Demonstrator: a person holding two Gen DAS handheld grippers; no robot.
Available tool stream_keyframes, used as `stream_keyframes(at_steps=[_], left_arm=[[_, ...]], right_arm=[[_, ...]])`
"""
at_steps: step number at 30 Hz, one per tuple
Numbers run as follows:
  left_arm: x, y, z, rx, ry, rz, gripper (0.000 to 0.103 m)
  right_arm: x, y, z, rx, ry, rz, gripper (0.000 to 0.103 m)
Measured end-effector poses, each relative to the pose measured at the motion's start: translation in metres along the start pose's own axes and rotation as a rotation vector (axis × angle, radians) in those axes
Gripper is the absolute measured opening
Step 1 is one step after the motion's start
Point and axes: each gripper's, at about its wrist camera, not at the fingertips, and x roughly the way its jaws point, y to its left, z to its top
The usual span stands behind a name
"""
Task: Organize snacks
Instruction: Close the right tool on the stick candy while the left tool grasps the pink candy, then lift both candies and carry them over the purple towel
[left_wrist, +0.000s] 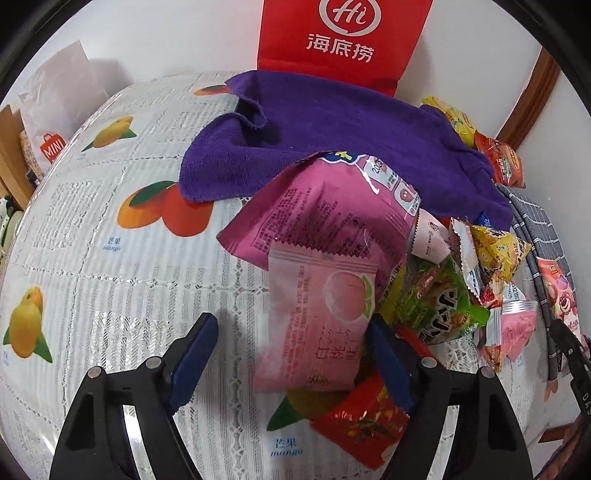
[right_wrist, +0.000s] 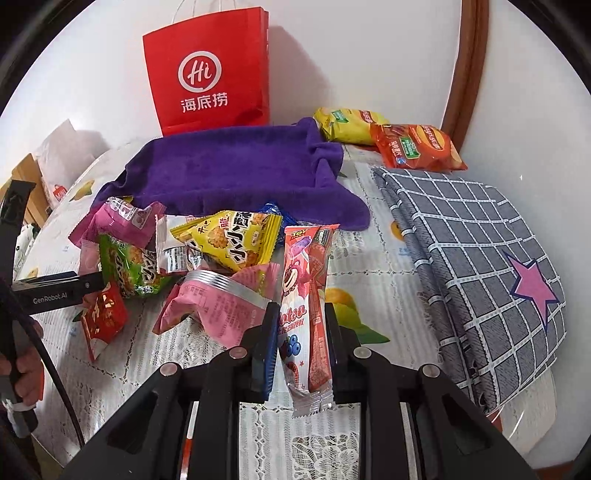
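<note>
The left claw (left_wrist: 291, 354) stands spread over the worktop (left_wrist: 110, 280), one finger on bare lace cloth at nine o'clock of a pale pink peach packet (left_wrist: 317, 325) and the other touching or just beside that packet's three o'clock edge; the pads do not yet press it from both sides, so this looks like the start of a pick rather than a grip. The packet leans on a larger magenta bag (left_wrist: 325, 210), which probably lifts its near edge enough for a finger to get under. The right claw (right_wrist: 301, 332) is pinching a long strawberry-bear stick packet (right_wrist: 306, 295) near its lower end, the rest pointing to twelve o'clock toward the heap, seemingly held ready for sorting. The loose snacks lie in a heap at the near edge of a purple towel (right_wrist: 236, 166): a yellow cracker pack (right_wrist: 232, 240), a green one (right_wrist: 129, 269), a small red packet (right_wrist: 103, 314). The only container is a red paper bag (right_wrist: 207, 74) standing at twelve o'clock against the wall; its inside is hidden. A folded checked cloth (right_wrist: 480, 258) lies at three o'clock, with two crisp packets (right_wrist: 388, 136) beyond it.
</note>
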Motion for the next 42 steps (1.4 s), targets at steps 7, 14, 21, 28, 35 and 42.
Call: stream_keyframes(at_steps=[7,14,21,28,35,42], left_arm=[[-0.005,0.003,-0.001,-0.027,-0.001,-0.062,0.043],[-0.035,0.013,-0.003,-0.04,-0.05,-0.076,0.041],[-0.072,0.018,0.005,-0.007,-0.109,-0.054,0.041],[-0.104,0.013,0.033,0.023,-0.177,-0.045,0.041],[-0.117,0.0,0.069,0.048,-0.221,-0.014,0.041],[-0.114,-0.012,0.108,0.08,-0.242,0.004,0.041]], right_arm=[[-0.007,0.003,0.001,0.006,0.001,-0.003,0.022],[-0.027,0.006,0.005,0.011,-0.032,-0.01,0.022],[-0.048,0.004,0.014,0.043,-0.061,-0.003,0.022],[-0.068,0.0,0.046,0.061,-0.117,-0.017,0.022],[-0.074,-0.002,0.093,0.081,-0.173,0.034,0.022],[-0.058,0.007,0.139,0.067,-0.207,0.06,0.022]])
